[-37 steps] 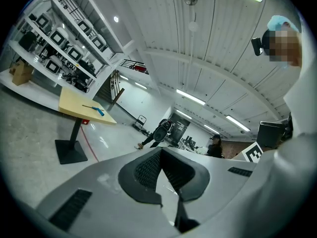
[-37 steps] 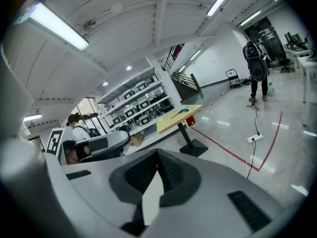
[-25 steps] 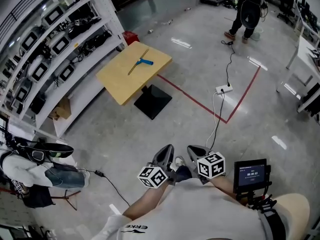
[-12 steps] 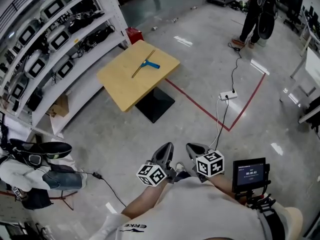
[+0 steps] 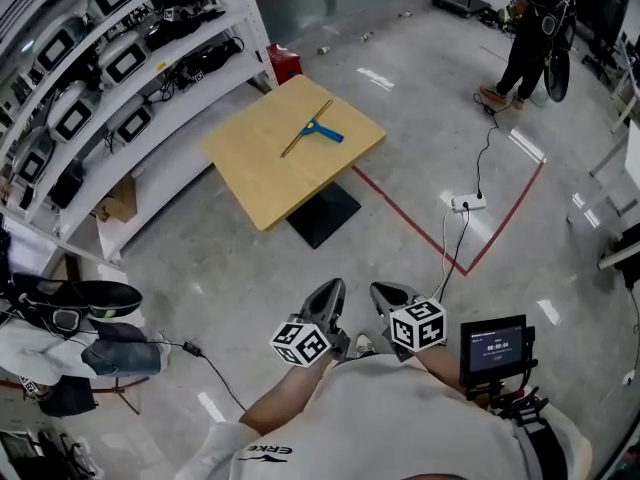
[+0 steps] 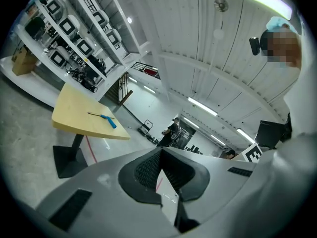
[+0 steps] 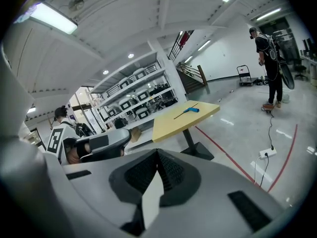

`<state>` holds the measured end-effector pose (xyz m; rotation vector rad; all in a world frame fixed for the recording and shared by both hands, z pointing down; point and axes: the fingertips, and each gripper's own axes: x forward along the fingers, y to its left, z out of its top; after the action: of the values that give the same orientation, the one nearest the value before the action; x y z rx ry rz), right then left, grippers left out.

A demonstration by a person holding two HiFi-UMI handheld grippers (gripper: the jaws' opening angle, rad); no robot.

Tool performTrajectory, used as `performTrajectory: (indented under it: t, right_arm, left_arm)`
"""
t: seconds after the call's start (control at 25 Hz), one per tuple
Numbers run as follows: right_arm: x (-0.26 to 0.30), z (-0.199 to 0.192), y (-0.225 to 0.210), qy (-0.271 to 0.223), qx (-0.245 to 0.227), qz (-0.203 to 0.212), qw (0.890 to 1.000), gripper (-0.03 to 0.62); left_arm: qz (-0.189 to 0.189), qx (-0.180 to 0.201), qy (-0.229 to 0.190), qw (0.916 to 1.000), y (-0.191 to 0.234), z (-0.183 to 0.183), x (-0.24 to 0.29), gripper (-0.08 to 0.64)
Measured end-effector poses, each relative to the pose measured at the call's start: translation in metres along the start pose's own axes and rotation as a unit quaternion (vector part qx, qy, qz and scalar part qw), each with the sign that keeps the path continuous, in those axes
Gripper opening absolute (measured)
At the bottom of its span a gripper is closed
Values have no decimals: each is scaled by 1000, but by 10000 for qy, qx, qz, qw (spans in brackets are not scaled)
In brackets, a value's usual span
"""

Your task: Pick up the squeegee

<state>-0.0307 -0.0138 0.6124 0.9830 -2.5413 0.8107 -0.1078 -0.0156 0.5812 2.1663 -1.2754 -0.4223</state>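
The squeegee (image 5: 316, 132), a thin bar with a blue handle, lies on the square yellow table (image 5: 262, 168) far ahead of me. It also shows in the left gripper view, squeegee (image 6: 103, 119), and in the right gripper view, squeegee (image 7: 188, 111). My left gripper (image 5: 330, 291) and right gripper (image 5: 383, 293) are held side by side close to the body, well short of the table. The jaws of the left gripper (image 6: 161, 150) and of the right gripper (image 7: 157, 152) meet at the tips with nothing between them.
White shelving (image 5: 120, 68) with equipment runs along the left. The table stands on a black base (image 5: 324, 215). Red floor tape (image 5: 430, 243), a power strip (image 5: 467, 204) with cables, and a standing person (image 5: 530, 28) lie to the right. Bags (image 5: 70, 328) sit at left.
The table and squeegee have come closer and shifted right and down in the head view. Both grippers stay shut, side by side before the body.
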Motion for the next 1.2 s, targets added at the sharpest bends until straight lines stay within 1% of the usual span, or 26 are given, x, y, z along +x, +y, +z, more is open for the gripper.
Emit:
performTrajectory:
  t: [0.12,0.32,0.52,0.72,0.8,0.92,1.08,1.2]
  right_arm:
    - [15,6,12,89,-66,85,9999,3]
    - [22,16,18,109,-109,93,9998,3]
    - [27,20,18,117,-120,96,9998,3]
    - [26,19,19,63,-121,128,9998,3]
    - [38,29,6,45,-135,188,9997,3]
    - [60,56,-25,52,-181,341,9992,3]
    - [74,87,-46,60,-303,557,9980,3]
    - [82,110,-61,98,-394,748,9964,3]
  left_arm:
    - [95,-69,-63,9999,13,12,-6,5]
    - [194,-175,-129,9996,21,20,-16,5]
    - [220,-139,-124,9996,24,24,-14,5]
    - [338,-128,-202,9991,26,24,-19,5]
    - [396,-66,-227,9989,33,28,-5,5]
    - [492,21,-281,9984,46,37,34,5]
    - [606,124,-390,9973,46,54,68,5]
    - [775,138,-467,9958,46,62,90,5]
